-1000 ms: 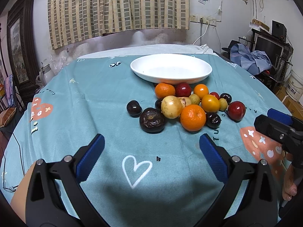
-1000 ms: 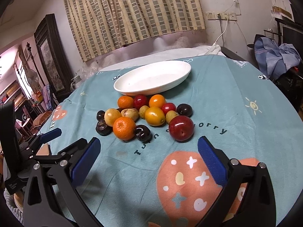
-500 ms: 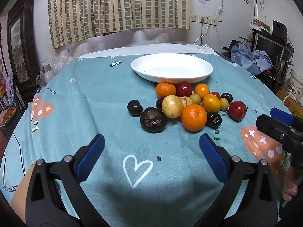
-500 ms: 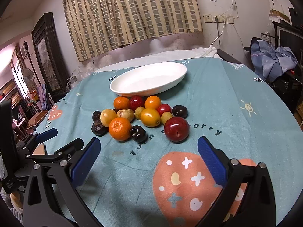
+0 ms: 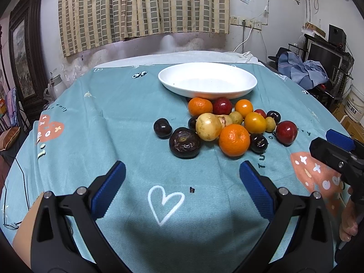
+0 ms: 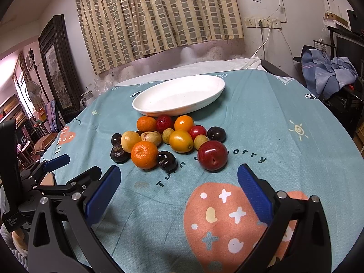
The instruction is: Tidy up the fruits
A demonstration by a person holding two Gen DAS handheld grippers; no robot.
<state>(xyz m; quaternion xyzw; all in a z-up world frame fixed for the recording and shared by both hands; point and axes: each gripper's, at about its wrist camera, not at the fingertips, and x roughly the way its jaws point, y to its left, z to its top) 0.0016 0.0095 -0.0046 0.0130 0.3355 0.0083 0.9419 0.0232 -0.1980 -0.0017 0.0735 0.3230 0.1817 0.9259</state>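
Left wrist view: left gripper fingers spread wide, nothing between them, hovering over the teal cloth of the worktop, short of the fruit pile. Right wrist view: right gripper also spread and empty, low over the cloth just in front of the red plum.

Fruit is all on the cloth, bunched just in front of the white dish; the dish holds nothing, so sorting has not started, as far as I can judge. Pile includes a big orange, a dark cherry touching it, a wrinkled dark fruit, a yellow round fruit, plus smaller ones packed behind.

Step in hand looks like the first pick. Advice:
- Right side: take the red plum, it sits at the pile's near edge with free space on its right. Centre it between the pads, come in level, close gently; skin is smooth and round, likely to squirt out.
- Left side: the lone dark plum stands apart from the rest, easy grasp.
- Avoid pushing into the cluster, neighbours touch and will roll.
- Keep the two tools apart; they sit close here.
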